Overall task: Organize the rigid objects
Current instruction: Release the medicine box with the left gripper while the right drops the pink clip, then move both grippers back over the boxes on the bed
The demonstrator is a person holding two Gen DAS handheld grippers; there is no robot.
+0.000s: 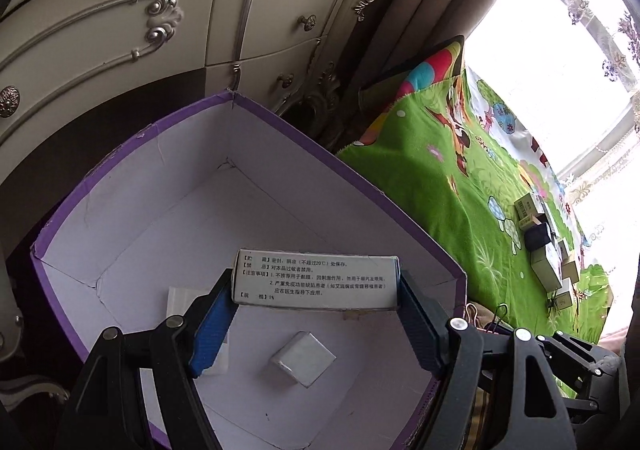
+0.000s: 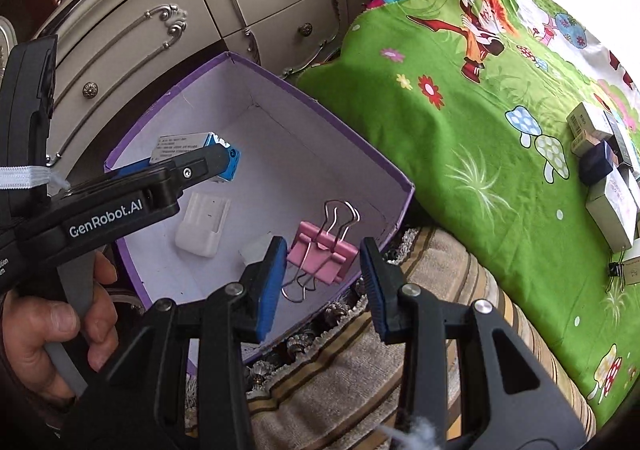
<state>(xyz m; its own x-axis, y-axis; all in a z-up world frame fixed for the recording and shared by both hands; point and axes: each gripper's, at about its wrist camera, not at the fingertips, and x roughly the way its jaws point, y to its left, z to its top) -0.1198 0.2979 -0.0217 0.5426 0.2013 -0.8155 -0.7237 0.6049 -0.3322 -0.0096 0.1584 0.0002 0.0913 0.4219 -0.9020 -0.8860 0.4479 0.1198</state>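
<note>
Green cartoon-print cloth [image 2: 460, 137] covers the bed beside a cream carved dresser [image 1: 120, 29], and a purple-rimmed carton [image 1: 280, 137] sits open between them. Over the carton, the left gripper [image 1: 316, 310] pinches a white medicine box [image 1: 316, 284] by its two ends, printed side facing the camera; the right wrist view shows the same box with a blue end [image 2: 192, 153] held above the carton's floor. On that white floor lie a small silver-wrapped block [image 1: 303, 357] and a white plastic holder [image 2: 202, 228]. The right gripper [image 2: 324, 274] hangs above the carton's near corner with a pink binder clip [image 2: 322, 250] between its blue pads; whether both pads press on the clip cannot be told. A hand [image 2: 44, 334] grips the left tool's grey handle. More small boxes [image 2: 608, 177] and a black clip [image 2: 616, 270] wait well apart on the cloth.
</note>
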